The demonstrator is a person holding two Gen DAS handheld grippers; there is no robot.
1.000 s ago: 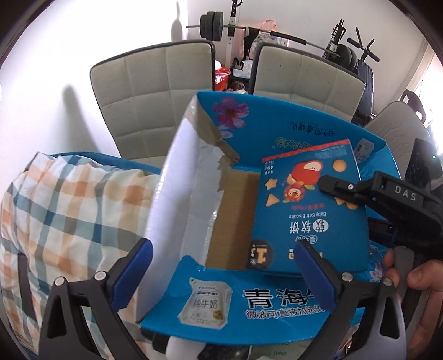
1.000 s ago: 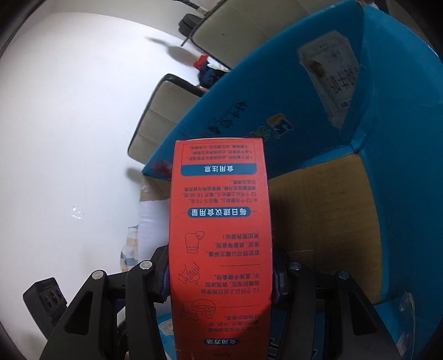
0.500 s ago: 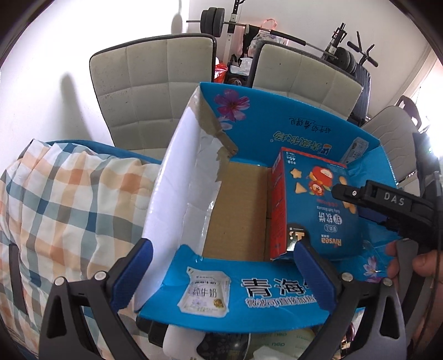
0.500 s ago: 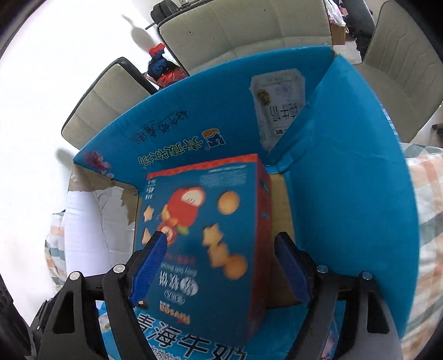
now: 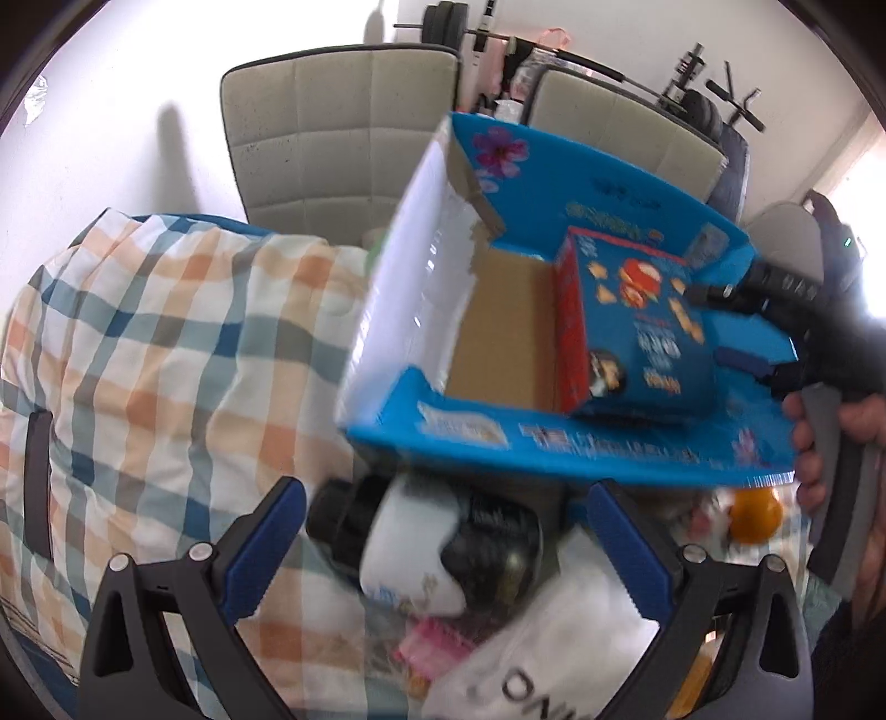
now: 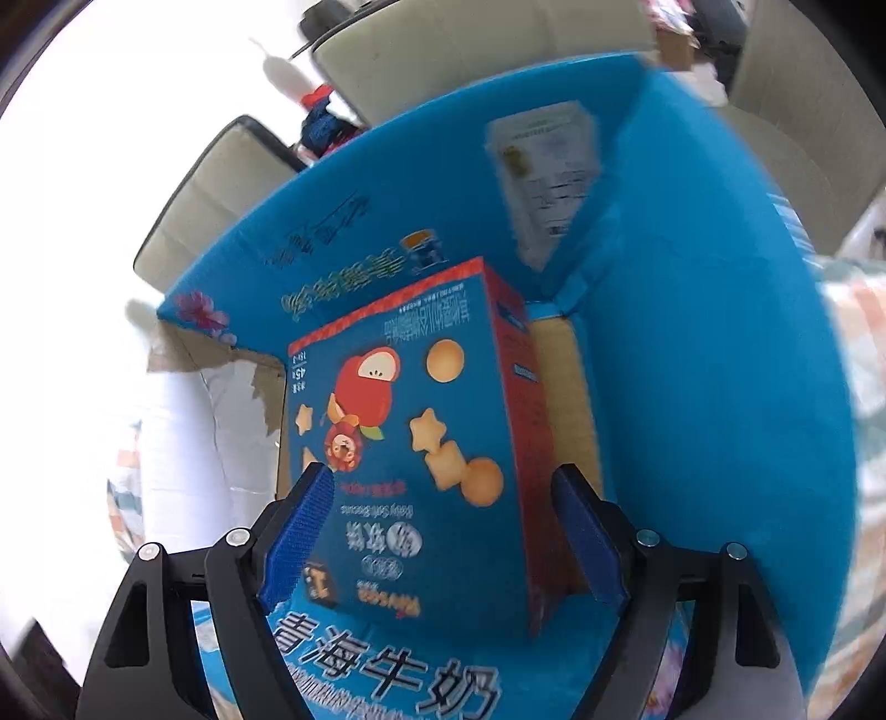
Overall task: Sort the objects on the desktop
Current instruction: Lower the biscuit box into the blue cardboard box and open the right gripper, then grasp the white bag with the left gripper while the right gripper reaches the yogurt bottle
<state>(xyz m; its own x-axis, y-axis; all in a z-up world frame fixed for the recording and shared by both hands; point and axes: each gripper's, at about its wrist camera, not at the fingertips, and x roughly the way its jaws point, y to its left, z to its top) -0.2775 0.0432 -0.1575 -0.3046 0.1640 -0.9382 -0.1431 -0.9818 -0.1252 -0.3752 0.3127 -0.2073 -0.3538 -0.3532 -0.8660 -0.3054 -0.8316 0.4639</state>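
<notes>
The biscuit box (image 6: 421, 443) stands inside the blue carton (image 6: 692, 360), leaning toward the carton's right wall, its blue front with the apple picture facing up and out. In the left wrist view the same biscuit box (image 5: 637, 327) sits at about two o'clock, over the carton's (image 5: 498, 166) brown cardboard floor (image 5: 498, 327).

The carton rests on a checked cloth (image 5: 166, 343) of orange, blue and white that covers the surface. Beyond it, at twelve o'clock, stand padded cream chairs (image 5: 343, 127), and behind them a barbell rack (image 5: 498, 33) against a white wall.

The right gripper (image 6: 443, 531) hovers over the box with its blue pads standing clear of both sides, jaws parted and gripping nothing. A hand (image 5: 830, 443) holds it at three o'clock.

The left gripper (image 5: 443, 548) is spread wide and empty above a clutter of things at six o'clock: a black-and-white bottle (image 5: 426, 548) lying on its side, a white packet (image 5: 542, 653), something pink (image 5: 432, 648), and an orange (image 5: 756, 512) off at four o'clock.
</notes>
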